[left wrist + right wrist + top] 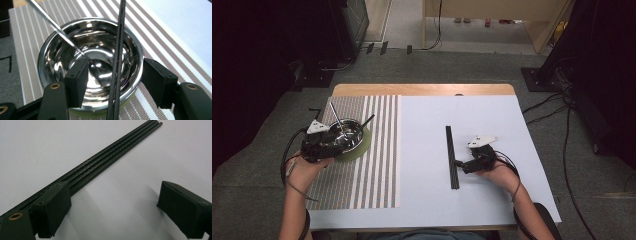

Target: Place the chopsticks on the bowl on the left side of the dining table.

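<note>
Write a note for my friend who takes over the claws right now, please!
Left claw: open at the shiny round steel bowl; a thin black rod stands between its pads, leaning on the rim, not pinched. A thin silver metal rod also leans in the bowl.
Right claw: open, beside the row of thin black rods lying on the white sheet.
Done: two rods sit in the bowl.
Left: probably moving the remaining black rods over.
</note>
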Motion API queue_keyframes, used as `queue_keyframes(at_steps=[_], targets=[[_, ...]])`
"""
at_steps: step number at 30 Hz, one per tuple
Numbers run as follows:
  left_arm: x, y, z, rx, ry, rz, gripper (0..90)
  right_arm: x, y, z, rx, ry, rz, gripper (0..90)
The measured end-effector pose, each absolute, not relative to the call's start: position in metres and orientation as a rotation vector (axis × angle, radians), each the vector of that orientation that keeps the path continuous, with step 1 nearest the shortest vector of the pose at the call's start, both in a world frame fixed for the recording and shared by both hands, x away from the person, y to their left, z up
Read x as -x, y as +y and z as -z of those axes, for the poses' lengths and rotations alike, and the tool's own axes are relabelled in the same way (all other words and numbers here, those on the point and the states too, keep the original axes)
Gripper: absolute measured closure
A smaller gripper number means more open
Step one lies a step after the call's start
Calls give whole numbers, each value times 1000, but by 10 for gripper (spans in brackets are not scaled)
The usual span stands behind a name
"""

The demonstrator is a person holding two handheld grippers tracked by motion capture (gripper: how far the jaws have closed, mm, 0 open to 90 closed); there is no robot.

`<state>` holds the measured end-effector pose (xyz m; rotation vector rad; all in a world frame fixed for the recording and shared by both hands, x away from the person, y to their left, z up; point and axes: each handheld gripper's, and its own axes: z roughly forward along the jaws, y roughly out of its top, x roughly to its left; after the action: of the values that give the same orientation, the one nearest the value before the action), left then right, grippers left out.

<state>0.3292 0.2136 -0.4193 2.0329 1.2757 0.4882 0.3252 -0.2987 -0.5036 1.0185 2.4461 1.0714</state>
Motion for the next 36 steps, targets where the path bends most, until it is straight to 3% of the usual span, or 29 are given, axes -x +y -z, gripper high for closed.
queue_keyframes(at_steps=[22,36], targets=[[-289,228,435,-1979,1286,-620,318,-325,-299,504,-1023,2446,-1073,109],[-291,239,444,-1970,1306,-621,320,-325,-299,503,-1025,2447,-1070,109]])
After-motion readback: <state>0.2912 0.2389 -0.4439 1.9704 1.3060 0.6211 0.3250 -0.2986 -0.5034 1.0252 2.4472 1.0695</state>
